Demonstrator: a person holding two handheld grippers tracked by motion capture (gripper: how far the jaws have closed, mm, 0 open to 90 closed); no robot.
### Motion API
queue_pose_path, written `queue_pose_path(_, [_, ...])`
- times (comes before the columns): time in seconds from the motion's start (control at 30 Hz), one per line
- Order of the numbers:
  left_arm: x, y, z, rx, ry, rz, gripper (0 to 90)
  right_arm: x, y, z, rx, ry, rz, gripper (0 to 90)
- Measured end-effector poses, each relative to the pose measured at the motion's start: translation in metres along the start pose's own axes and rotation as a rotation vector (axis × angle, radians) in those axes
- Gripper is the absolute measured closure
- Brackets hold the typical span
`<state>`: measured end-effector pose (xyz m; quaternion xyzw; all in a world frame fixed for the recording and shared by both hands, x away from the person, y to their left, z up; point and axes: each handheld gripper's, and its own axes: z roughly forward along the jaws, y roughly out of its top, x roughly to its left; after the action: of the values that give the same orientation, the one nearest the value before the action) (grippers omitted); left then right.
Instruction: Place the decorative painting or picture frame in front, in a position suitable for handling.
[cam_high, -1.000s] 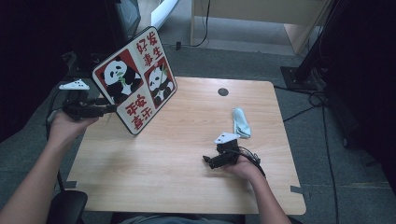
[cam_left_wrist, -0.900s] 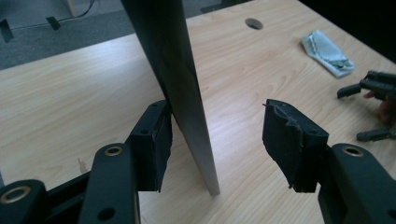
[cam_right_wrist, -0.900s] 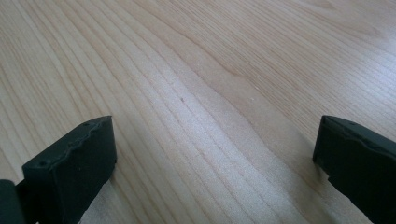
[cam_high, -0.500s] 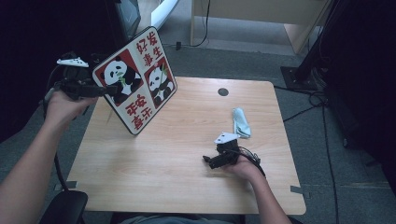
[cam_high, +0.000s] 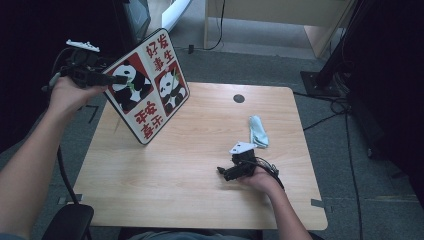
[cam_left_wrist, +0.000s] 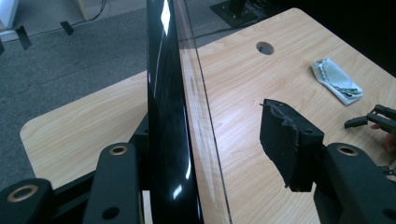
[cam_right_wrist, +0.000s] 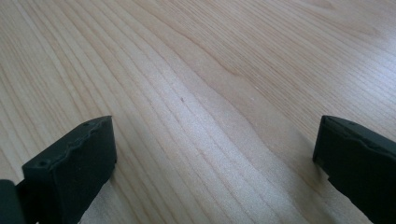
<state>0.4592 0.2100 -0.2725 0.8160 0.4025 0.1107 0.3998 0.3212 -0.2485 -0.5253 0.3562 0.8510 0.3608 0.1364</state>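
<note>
Carefully now: the left gripper (cam_high: 116, 80) straddles the panda sign's (cam_high: 150, 92) left edge at the table's (cam_high: 200, 200) far left, one pad (cam_left_wrist: 289, 140) visibly clear of it. Close firmly before lifting. The right gripper (cam_high: 223, 172) rests spread, empty.

light wooden table (cam_high: 200, 195) with rounded corners and a round cable hole (cam_high: 239, 98), standing on grey carpet (cam_high: 260, 65). pale wooden furniture (cam_high: 280, 12) beyond. black cables (cam_high: 350, 150) trailing across floor at right. dark shadow along both sides.
</note>
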Motion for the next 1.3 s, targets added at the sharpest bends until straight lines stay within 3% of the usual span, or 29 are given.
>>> queue_pose_path(0.47, [0.012, 0.045, 0.016, 0.063, 0.005, 0.006, 48.2, 0.000, 0.000, 0.000, -0.001, -0.001, 0.000, 0.0])
queue_pose_path(0.9, [0.021, 0.068, 0.022, 0.073, -0.005, -0.009, 51.0, 0.000, 0.000, 0.000, -0.002, -0.001, 0.000, 0.0])
queue_pose_path(1.3, [0.025, 0.083, 0.035, 0.124, -0.001, -0.006, 54.0, 0.000, 0.000, 0.000, -0.002, -0.001, 0.000, 0.0])
